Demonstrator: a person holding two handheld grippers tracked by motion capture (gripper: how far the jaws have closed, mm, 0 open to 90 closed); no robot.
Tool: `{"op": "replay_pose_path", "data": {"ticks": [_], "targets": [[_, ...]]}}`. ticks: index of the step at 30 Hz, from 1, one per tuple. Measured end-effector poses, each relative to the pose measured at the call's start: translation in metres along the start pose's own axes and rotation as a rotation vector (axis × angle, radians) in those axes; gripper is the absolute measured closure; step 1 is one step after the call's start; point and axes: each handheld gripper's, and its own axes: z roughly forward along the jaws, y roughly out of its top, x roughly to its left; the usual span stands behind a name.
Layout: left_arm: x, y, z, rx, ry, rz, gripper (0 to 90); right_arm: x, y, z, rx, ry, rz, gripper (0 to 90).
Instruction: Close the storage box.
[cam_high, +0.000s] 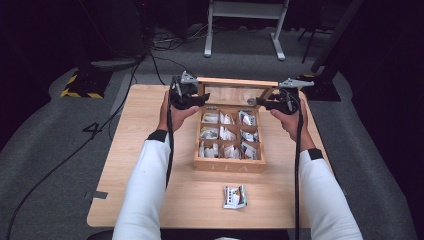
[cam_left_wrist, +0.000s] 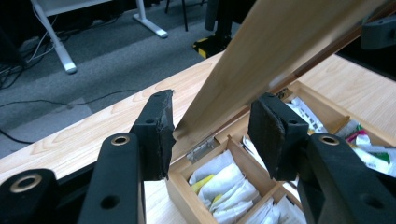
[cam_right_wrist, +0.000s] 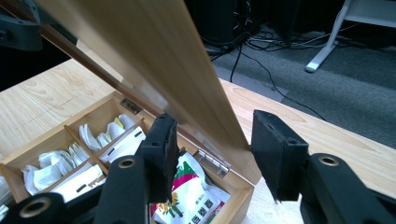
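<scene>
At frame centre of the high view, a wooden tea box (cam_high: 229, 164) sits on the table (cam_high: 135, 165), front panel lettered "TEA", lid (cam_high: 236, 82) raised; a loose tea packet (cam_high: 234, 196) lies below it, lower centre. Left gripper (cam_high: 186, 95) at the lid's left end, right gripper (cam_high: 280, 102) at its right end. Left gripper view: jaws parted, lid edge (cam_left_wrist: 261, 60) between them, a hinge (cam_left_wrist: 201, 149) beneath. Right gripper view: jaws likewise spread astride the lid (cam_right_wrist: 154, 60); a green-and-pink packet (cam_right_wrist: 191, 196) at bottom, its print unreadable.
</scene>
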Motion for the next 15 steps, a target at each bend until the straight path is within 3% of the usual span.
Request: {"op": "replay_pose_path", "data": {"ticks": [15], "targets": [[-0.006, 0.005, -0.018, 0.012, 0.011, 0.032, 41.4, 0.008, 0.000, -0.016, -0.025, 0.011, -0.003, 47.1]]}}
